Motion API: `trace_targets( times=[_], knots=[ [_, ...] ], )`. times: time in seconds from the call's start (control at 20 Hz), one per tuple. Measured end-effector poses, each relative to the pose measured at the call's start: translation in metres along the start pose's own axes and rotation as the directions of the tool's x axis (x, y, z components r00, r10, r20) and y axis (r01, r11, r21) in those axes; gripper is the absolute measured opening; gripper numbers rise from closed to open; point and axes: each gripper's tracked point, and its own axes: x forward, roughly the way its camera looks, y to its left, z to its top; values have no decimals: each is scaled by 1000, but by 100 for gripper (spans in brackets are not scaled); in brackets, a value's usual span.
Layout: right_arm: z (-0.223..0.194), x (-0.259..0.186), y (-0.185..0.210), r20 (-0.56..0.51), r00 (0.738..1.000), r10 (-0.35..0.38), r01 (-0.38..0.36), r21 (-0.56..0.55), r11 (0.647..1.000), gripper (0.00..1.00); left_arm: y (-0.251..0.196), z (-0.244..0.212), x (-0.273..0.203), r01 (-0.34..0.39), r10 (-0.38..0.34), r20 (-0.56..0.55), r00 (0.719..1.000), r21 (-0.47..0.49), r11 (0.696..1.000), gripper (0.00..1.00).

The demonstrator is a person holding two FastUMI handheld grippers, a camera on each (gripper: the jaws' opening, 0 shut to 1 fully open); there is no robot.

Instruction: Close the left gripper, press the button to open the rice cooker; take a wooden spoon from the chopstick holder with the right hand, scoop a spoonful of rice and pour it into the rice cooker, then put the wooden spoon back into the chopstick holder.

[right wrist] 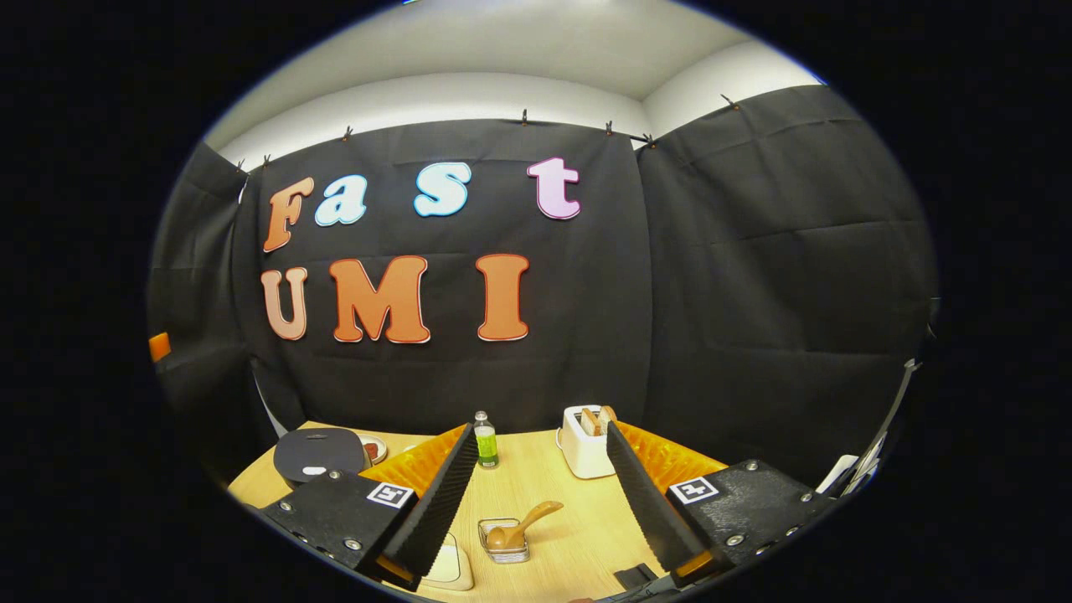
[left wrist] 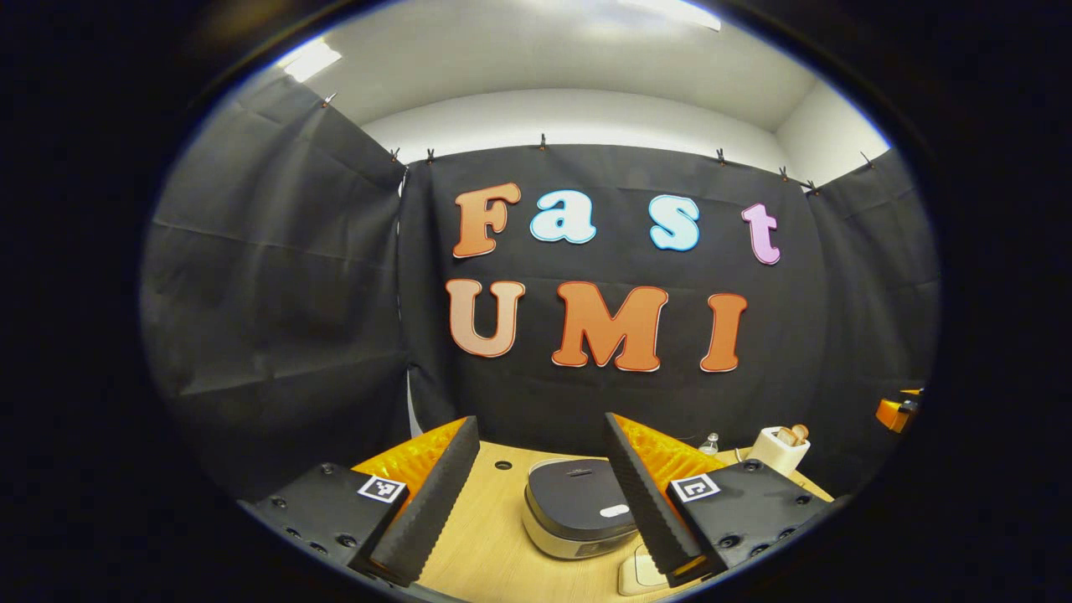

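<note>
Rice cooker [left wrist: 579, 508] right edge hidden behind own finger [left wrist: 649, 496]; cream dish [right wrist: 446, 566] half-covered by finger [right wrist: 435, 505], cut by edge.

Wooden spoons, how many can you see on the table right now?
1. The wooden spoon leans in a small holder between the right gripper's open fingers. Others may be hidden.

Black cloth walls [left wrist: 276, 276] clipped along the top; white ceiling [left wrist: 544, 50] with lights; pale wooden bench [right wrist: 578, 511] at frame bottom.
</note>
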Motion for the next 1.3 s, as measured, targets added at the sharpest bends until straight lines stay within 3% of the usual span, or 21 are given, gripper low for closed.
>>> trace_targets(
  times=[0.3, 0.45, 0.5, 0.65, 0.95, 1.0, 1.05, 1.3],
  knots=[
    [-2, 1, 0, -10, 1000, -4, 4, -6, 1000, 95, -3, -3, 3, 11, -10, -13, 1000, 22, 1000, 96],
    [-4, 1, -2, -14, 1000, -4, 4, -10, 1000, 95, -8, -12, 8, 37, -35, -52, 998, 47, 998, 59],
    [-3, 2, -2, -15, 1000, -8, 8, -11, 1000, 100, -8, -14, 6, 34, -30, -62, 998, 59, 998, 47],
    [-8, 2, -6, -23, 1000, -14, 14, -13, 1000, 95, -7, -14, 8, 34, -31, -64, 997, 46, 998, 11],
    [-15, 2, -11, -41, 999, -14, 13, -11, 1000, 95, -46, -32, 24, 99, -99, -98, 990, -4, 995, 4],
    [-17, 3, -11, -45, 999, -10, 10, -15, 1000, 100, -51, -45, 28, 114, -115, -121, 986, -13, 993, 4],
    [-19, 3, -13, -50, 999, -9, 8, -20, 1000, 95, -60, -56, 33, 135, -136, -144, 980, -16, 991, 1],
    [-29, 6, -15, -68, 997, 24, -26, -24, 999, 95, -106, -90, 63, 212, -205, -186, 961, 18, 977, 4]
  ],
)
